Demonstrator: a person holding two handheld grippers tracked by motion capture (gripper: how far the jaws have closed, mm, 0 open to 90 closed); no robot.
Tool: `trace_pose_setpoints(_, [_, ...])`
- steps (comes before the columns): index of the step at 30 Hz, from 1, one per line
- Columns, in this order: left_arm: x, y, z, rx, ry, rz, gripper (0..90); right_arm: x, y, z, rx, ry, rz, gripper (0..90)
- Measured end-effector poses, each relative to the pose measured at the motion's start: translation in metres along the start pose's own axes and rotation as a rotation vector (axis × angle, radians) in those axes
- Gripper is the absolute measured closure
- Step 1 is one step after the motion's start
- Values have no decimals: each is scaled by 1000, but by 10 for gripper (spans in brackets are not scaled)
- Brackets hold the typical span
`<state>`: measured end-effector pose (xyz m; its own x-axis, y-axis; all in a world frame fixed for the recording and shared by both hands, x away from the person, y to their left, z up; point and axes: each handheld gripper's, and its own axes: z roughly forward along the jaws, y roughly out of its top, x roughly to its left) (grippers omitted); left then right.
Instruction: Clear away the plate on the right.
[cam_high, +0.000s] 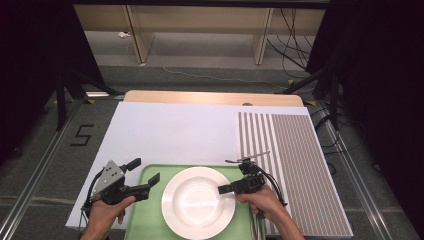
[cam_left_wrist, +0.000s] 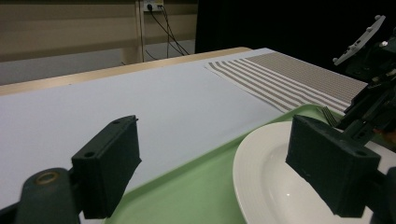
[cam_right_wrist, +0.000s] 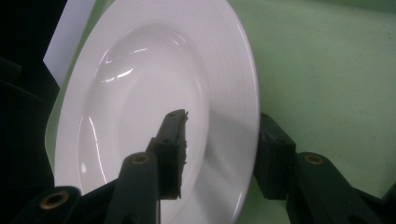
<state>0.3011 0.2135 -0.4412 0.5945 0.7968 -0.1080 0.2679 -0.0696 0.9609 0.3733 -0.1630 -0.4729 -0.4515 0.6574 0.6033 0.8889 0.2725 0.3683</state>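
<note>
A white deep plate (cam_high: 197, 202) lies on a green tray (cam_high: 150, 220) at the table's near edge. My right gripper (cam_high: 225, 189) reaches in from the plate's right side. In the right gripper view the jaws straddle the plate (cam_right_wrist: 140, 93) rim: one over the bowl, the other outside above the tray (cam_right_wrist: 327, 70). Gaps show on both sides, so my right gripper (cam_right_wrist: 222, 140) is open. My left gripper (cam_high: 145, 171) hovers open over the tray's left corner with nothing between its jaws. Seen from the left gripper (cam_left_wrist: 219, 154), the plate (cam_left_wrist: 261, 186) lies ahead to the right.
A grey-and-white striped mat (cam_high: 290, 170) covers the table's right part, beside a white sheet (cam_high: 175, 135). What looks like fork tines (cam_left_wrist: 328, 115) shows at the tray's far edge by the right gripper (cam_left_wrist: 369, 107). The wooden table edge (cam_high: 210, 97) runs along the back.
</note>
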Motion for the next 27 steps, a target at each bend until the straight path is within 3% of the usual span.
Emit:
trace_pose_setpoints(2, [0, 0, 0, 0, 0, -1, 164, -1, 0, -1, -21, -9, -24, 565])
trace_pose_setpoints(4, [0, 0, 0, -1, 0, -1, 164, 1, 1, -2, -16, -24, 8, 536])
trace_pose_setpoints(8, [0, 0, 0, -2, 0, -1, 164, -1, 0, -5, -19, -32, -14, 488])
trace_pose_setpoints(9, [0, 0, 0, -2, -1, -1, 164, 0, 0, -6, -11, -39, -1, 480])
trace_pose_setpoints(10, [0, 0, 0, -2, -1, -1, 164, -1, 0, -6, -27, -40, -21, 472])
trace_pose_setpoints(25, [0, 0, 0, -1, -2, 0, 164, 3, -2, -24, -90, -89, -64, 302])
trace_pose_setpoints(27, [0, 0, 0, -2, -3, 0, 164, 6, -3, -28, -118, -99, -93, 293])
